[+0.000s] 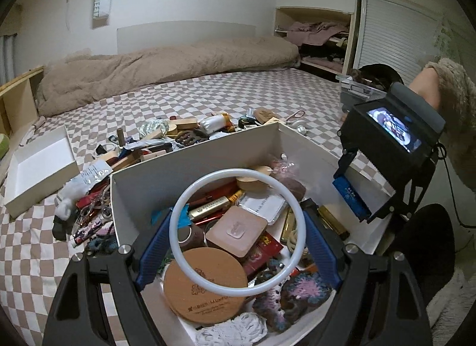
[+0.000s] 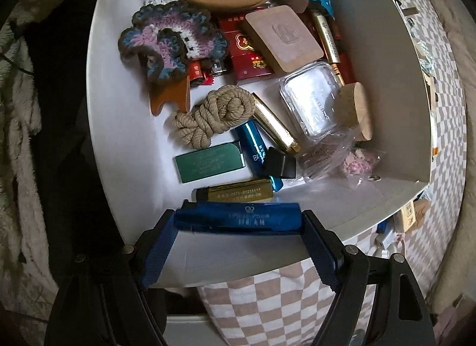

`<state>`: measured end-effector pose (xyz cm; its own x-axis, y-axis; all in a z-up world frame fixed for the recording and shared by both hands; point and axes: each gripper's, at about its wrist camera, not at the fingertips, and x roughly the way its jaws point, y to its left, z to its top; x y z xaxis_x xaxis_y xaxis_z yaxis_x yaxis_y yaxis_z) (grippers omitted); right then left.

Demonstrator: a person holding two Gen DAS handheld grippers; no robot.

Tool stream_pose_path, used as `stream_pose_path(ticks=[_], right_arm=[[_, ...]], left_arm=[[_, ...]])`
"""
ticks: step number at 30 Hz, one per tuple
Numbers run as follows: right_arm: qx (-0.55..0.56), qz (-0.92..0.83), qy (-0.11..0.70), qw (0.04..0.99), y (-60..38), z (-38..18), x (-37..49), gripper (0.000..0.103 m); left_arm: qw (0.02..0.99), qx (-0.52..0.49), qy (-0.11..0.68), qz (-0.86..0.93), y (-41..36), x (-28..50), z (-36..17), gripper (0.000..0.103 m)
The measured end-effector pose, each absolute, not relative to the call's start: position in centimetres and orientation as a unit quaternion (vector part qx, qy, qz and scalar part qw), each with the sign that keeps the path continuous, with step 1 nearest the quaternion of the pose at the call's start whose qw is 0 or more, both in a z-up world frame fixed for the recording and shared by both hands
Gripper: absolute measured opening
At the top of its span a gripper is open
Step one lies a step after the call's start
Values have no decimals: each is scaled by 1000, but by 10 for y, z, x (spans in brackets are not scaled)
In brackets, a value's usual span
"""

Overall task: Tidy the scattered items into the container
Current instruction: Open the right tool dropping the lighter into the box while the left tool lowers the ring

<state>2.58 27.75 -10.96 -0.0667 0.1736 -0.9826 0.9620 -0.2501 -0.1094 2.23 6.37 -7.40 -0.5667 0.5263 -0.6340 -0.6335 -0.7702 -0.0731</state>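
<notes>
My left gripper (image 1: 235, 218) is shut on a white ring (image 1: 238, 173), one blue pad pressing on each side. The ring hangs over the open white box (image 1: 208, 149). Inside the box lie a round cork coaster (image 1: 205, 289), a pink square case (image 1: 236, 231), a crochet piece (image 2: 172, 39), a rope knot (image 2: 214, 117) and several lighters. My right gripper (image 2: 239, 224) points steeply down over the box's near edge. It is shut on a blue metallic bar (image 2: 238, 219), held by its two ends. In the left wrist view the right gripper (image 1: 357, 197) hangs at the box's right side.
Scattered small items lie on the checkered bed behind the box (image 1: 178, 134) and to its left (image 1: 89, 206). The white box lid (image 1: 41, 167) rests at far left. A beige blanket (image 1: 148, 69) is bunched along the far side. A fuzzy sleeve (image 1: 458, 114) is at right.
</notes>
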Motion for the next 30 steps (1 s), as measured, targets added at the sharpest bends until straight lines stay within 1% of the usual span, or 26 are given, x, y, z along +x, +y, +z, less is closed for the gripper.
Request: stream_pose_path(ticks=[2,4,5,9,14,19,25,30], right_arm=[[575,-542,491,366,279,-108,26,83],[563,-555,493,363,280,-104,27,91],[554,-565,493,362,281,-101,27,91],[536,-605,456,372,286,-87,24,92],[508,-639,446,367,285,-83,29,92],[482,-680,417,361,272,-81,30,92],[445,-759,352,320,274,-82,20,92],[442,-802,285,284,277,-77,10,92]], left_arm=[[329,-334,80,880,63,21,-76,84],[332,-338,76,877,63,19,-78,84],[333,-341,73,876,63,19,-80,84],[330,-350,73,873,63,16,-85,84],[331,-354,74,872,64,16,-86,84],[330,-361,75,869,64,17,-88,84],[346,-379,75,855,72,16,-97,84],[347,-399,80,845,77,16,-106,85]])
